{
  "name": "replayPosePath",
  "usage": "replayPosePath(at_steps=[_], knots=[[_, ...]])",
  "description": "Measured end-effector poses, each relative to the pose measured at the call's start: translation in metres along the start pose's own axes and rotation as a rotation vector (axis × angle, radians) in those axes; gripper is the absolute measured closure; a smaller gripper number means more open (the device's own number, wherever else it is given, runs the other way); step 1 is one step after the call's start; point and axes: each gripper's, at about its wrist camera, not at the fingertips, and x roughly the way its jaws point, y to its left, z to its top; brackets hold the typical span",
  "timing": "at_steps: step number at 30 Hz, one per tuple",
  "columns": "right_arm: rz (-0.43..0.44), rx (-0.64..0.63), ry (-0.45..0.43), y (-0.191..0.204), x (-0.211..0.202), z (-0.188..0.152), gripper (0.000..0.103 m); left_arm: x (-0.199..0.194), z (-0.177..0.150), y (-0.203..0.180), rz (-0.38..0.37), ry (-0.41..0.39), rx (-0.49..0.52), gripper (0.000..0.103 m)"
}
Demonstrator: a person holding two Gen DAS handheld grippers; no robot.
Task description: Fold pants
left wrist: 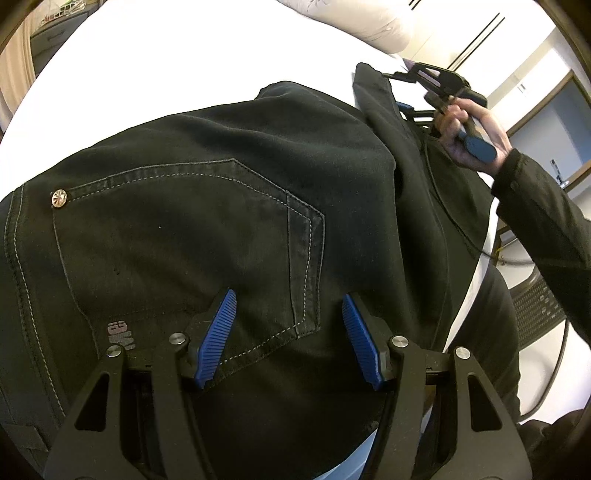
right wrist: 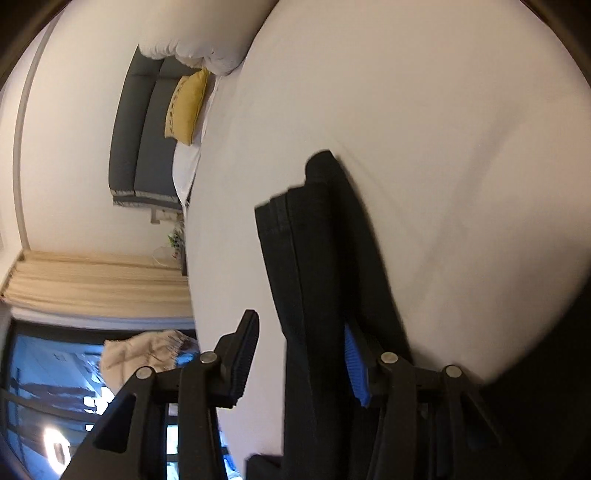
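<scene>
**Black jeans on bed, right claw at the leg hem**

I see the black jeans (left wrist: 207,206) lying on the white bed (left wrist: 177,55), seat side up, with the back pocket (left wrist: 177,243) and its rivet (left wrist: 59,198) facing my left camera. My left claw (left wrist: 288,339) hangs over the pocket, released, blue pads (left wrist: 218,339) apart with only flat denim showing between them; whether the tips touch the cloth I cannot tell.

In the left view the right claw (left wrist: 402,75) sits at the far right, held by a hand (left wrist: 476,133) in a dark sleeve (left wrist: 543,206), with a raised fold of the jeans up against it.

In the right view, a hemmed trouser leg (right wrist: 317,258) runs up between the fingers of the right claw (right wrist: 295,354). The cloth lies against the blue pad (right wrist: 356,373) on the right of the picture, and a clear gap of white sheet shows beside the other finger (right wrist: 242,354). So it is not clenched on the leg. The frame is motion-blurred.

A white pillow (left wrist: 354,18) lies at the head of the bed. A yellow cushion (right wrist: 186,107) leans on the grey headboard (right wrist: 142,125).
</scene>
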Motion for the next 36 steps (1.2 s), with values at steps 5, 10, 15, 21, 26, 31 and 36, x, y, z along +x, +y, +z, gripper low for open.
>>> replayPosePath(at_steps=[5,10,15,21,26,31,36], knots=[[-0.001,0.013,-0.005,0.0,0.01,0.015,0.08,0.001,0.0,-0.002,0.011,0.004,0.01,0.045],[-0.011,-0.058,-0.058,0.006,-0.014,0.016,0.098,0.003,0.002,-0.009,0.025,0.009,0.016,0.045],[0.036,-0.135,-0.201,0.024,-0.089,0.011,0.098,0.005,0.002,-0.017,0.039,0.009,0.023,0.044],[0.113,-0.077,-0.438,-0.007,-0.21,-0.024,0.098,0.008,0.004,-0.023,0.049,0.011,-0.008,0.043],[0.046,0.221,-0.529,-0.118,-0.258,-0.06,0.098,0.013,0.007,-0.032,0.055,0.018,-0.014,0.034],[0.043,0.266,-0.499,-0.147,-0.256,-0.07,0.094,0.02,0.01,-0.045,0.081,0.03,-0.005,0.026],[0.036,0.219,-0.465,-0.136,-0.25,-0.05,0.083,0.027,0.014,-0.06,0.114,0.039,0.009,0.022]])
